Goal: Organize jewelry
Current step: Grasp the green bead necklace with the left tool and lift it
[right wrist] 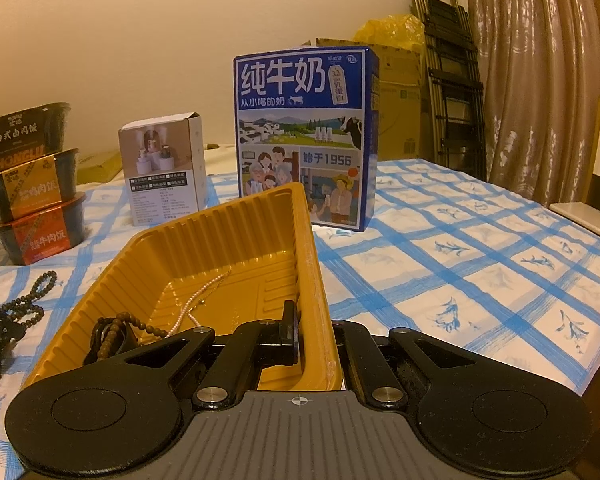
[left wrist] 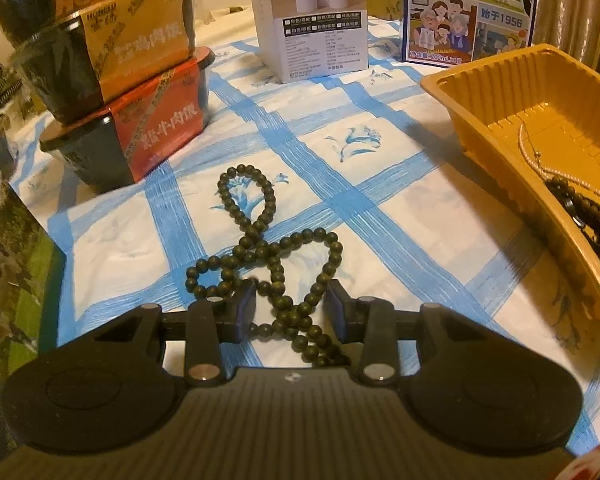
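A long string of dark green beads (left wrist: pixel 268 248) lies in loops on the blue-checked cloth; it also shows at the left edge of the right wrist view (right wrist: pixel 24 308). My left gripper (left wrist: pixel 291 314) is open, its jaws on either side of the strand's near end. A yellow plastic tray (left wrist: pixel 512 92) stands to the right and holds a pearl necklace (left wrist: pixel 540 160) and a dark bead bracelet (left wrist: pixel 584 204). My right gripper (right wrist: pixel 314 332) is shut on the tray's right wall (right wrist: pixel 312 280), one finger inside, one outside. The pearls (right wrist: pixel 204 292) and the bracelet (right wrist: pixel 112 332) lie in the tray.
Three stacked instant-rice bowls (left wrist: pixel 128 80) stand at the left. A white product box (left wrist: pixel 308 20) and a blue milk carton (right wrist: pixel 304 140) stand behind. A folded ladder (right wrist: pixel 448 80), cardboard boxes and a curtain are beyond the table's far edge.
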